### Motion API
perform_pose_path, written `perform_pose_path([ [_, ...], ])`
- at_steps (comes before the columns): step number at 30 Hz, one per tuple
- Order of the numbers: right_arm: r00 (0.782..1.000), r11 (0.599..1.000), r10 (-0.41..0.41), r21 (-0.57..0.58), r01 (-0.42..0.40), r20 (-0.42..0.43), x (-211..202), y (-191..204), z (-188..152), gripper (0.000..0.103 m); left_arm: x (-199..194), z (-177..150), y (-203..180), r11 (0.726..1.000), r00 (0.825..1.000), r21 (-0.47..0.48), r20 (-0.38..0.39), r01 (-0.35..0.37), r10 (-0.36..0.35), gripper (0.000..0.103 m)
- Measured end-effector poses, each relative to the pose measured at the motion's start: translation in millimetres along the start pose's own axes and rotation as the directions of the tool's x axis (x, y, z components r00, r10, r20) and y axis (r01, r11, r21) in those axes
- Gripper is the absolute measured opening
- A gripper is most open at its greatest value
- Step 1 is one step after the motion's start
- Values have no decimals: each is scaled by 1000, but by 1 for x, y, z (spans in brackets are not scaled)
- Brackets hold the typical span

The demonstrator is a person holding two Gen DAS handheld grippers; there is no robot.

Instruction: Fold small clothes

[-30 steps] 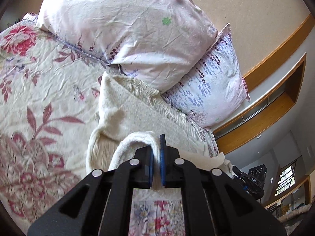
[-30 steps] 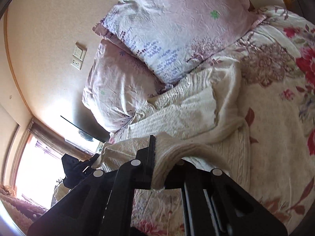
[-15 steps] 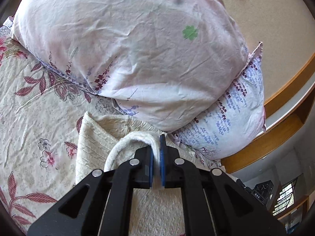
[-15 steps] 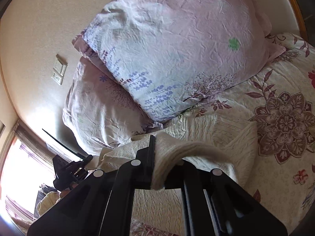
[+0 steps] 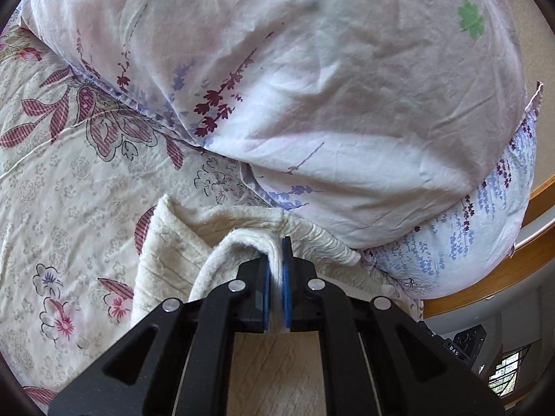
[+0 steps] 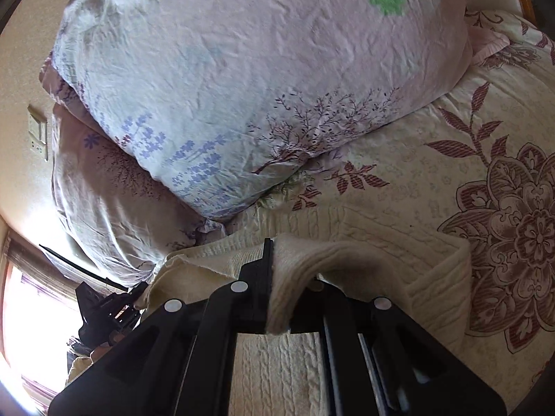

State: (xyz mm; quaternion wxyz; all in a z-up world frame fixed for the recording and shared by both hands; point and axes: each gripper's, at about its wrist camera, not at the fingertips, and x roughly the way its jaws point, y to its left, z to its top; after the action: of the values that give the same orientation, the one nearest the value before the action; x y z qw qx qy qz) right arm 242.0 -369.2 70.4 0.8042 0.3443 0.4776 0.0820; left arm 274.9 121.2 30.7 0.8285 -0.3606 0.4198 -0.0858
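A cream cable-knit sweater [image 5: 166,242] lies on the flowered bed cover just below the pillows. My left gripper [image 5: 276,260] is shut on a ribbed edge of it, which loops out to the left of the jaws. In the right wrist view the sweater [image 6: 399,253] spreads under and ahead of my right gripper [image 6: 277,260], which is shut on a thick ribbed fold. That fold drapes over and hides the right finger. The other gripper shows at the far left [image 6: 104,308].
Two pale floral pillows [image 5: 329,86] are stacked right ahead, also in the right wrist view [image 6: 260,69]. The flowered bed cover [image 5: 62,180] spreads left, and right in the right wrist view [image 6: 485,190]. A wooden headboard ledge [image 5: 503,270] and wall switch [image 6: 38,135] lie beyond.
Both grippers have carried the sweater's edge forward toward the pillows, which now fill most of both views. The sweater has doubled over onto itself. Both grips are unchanged.
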Motion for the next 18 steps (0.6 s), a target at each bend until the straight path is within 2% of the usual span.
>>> perform_pose_path([
  [4, 994, 996, -87, 30, 89, -60, 20, -8, 2, 6, 18, 1, 0, 997, 997, -14, -37, -74, 74, 9],
  [6, 991, 993, -101, 46, 105, -90, 24, -11, 1, 8, 20, 1, -3, 997, 997, -1, -36, -74, 74, 11],
  [7, 992, 994, -98, 46, 102, -81, 21, -10, 0, 14, 18, 1, -5, 998, 997, 4, -39, -64, 64, 21],
  [8, 993, 994, -105, 37, 107, -60, 14, -8, 0, 21, 14, 1, -8, 999, 998, 9, -36, -51, 51, 38],
  [9, 993, 993, -119, 21, 119, -29, 6, -5, -1, 45, 7, 2, -11, 999, 999, 22, -23, -39, 40, 47],
  [10, 991, 991, -131, 3, 131, 8, -5, -2, -2, 65, -3, 2, -14, 998, 999, 42, 1, -39, 39, 62],
  [11, 989, 990, -141, -19, 142, 52, -17, 2, -3, 67, -14, 3, -15, 997, 999, 64, 26, -47, 46, 72],
  [12, 985, 987, -151, -42, 155, 88, -29, 5, -5, 67, -25, 1, -16, 995, 998, 87, 45, -58, 54, 75],
  [16, 975, 977, -190, -71, 199, 118, -54, 2, -14, 64, -53, -8, -8, 983, 993, 147, 59, -108, 100, 75],
  [18, 975, 974, -204, -79, 212, 90, -56, -2, -22, 55, -59, -19, -3, 969, 988, 193, 51, -152, 145, 73],
])
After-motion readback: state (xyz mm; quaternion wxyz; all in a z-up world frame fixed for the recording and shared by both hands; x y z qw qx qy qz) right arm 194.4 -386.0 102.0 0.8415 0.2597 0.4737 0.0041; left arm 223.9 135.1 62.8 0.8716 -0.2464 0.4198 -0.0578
